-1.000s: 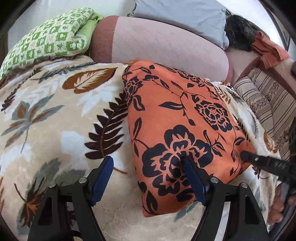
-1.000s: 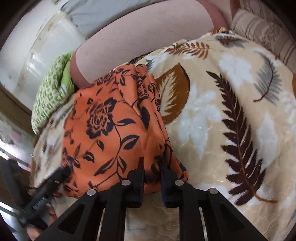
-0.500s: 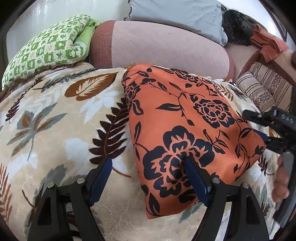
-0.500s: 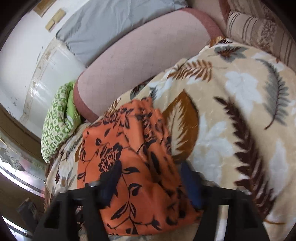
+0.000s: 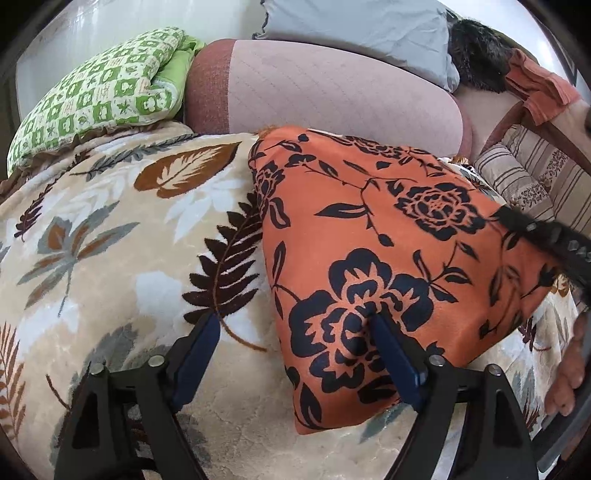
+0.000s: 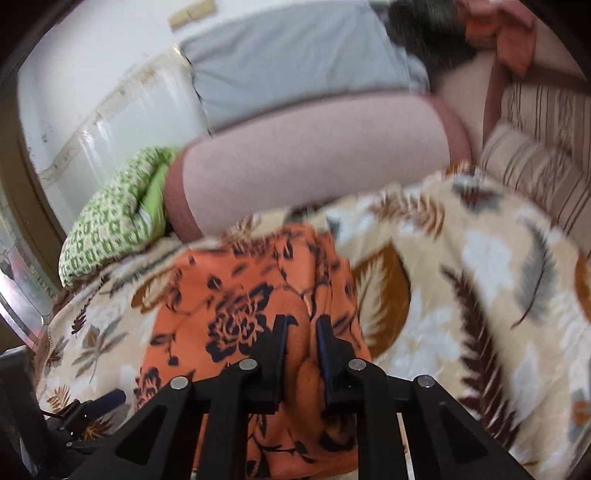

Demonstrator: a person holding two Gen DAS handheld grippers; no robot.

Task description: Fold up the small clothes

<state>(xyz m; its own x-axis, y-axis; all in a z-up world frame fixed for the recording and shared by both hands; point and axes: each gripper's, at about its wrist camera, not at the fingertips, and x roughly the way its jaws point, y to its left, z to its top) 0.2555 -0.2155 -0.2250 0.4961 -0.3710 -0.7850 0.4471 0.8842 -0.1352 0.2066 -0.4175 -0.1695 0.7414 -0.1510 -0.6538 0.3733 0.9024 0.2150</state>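
Observation:
An orange cloth with black flowers [image 5: 388, 258] lies folded on a beige leaf-print blanket [image 5: 110, 258]. My left gripper [image 5: 291, 325] is open; its right finger rests on the cloth's near end, its left finger over the blanket. In the right wrist view the cloth [image 6: 236, 314] is blurred and my right gripper [image 6: 301, 328] is nearly closed with a fold of the cloth between its fingers. The right gripper also shows at the cloth's right edge in the left wrist view [image 5: 546, 240].
A pink bolster [image 5: 332, 92] lies behind the cloth, with a grey pillow [image 5: 362, 29] above it. A green checked quilt [image 5: 99, 92] sits at the back left. Striped cushions [image 5: 535, 177] are at the right. A hand [image 5: 569, 369] shows at the right edge.
My right gripper opened half a second ago, then closed again onto the cloth and lifted and swung. The left gripper stayed open and nearly still.

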